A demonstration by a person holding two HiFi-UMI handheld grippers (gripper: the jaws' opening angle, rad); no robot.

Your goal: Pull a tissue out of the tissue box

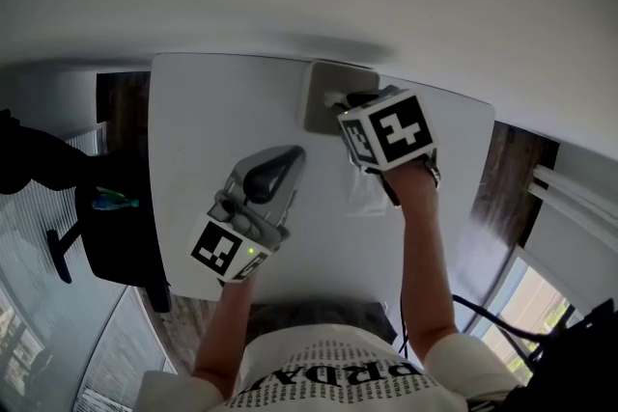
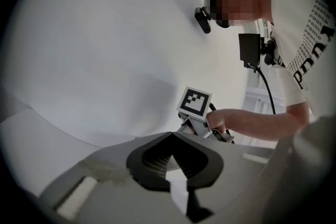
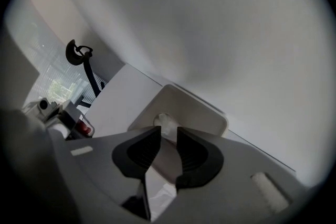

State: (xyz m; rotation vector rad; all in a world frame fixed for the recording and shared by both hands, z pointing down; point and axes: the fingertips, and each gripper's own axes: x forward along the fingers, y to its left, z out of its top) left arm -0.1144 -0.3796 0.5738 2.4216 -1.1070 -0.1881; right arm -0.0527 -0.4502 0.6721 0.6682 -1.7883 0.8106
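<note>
The tissue box [image 1: 323, 97] sits at the far edge of the white bench [image 1: 208, 116], against the wall. A white tissue [image 3: 163, 123] rises from its top opening and runs toward the near side between the jaws of the right claw [image 3: 168, 136]. These jaws stand almost together, pinching the sheet, and its loose end lies crumpled on the bench just below. The left claw [image 2: 170, 135] hovers over the bench to the near left of the box, well apart from it, jaws closed tip to tip on nothing.
</note>
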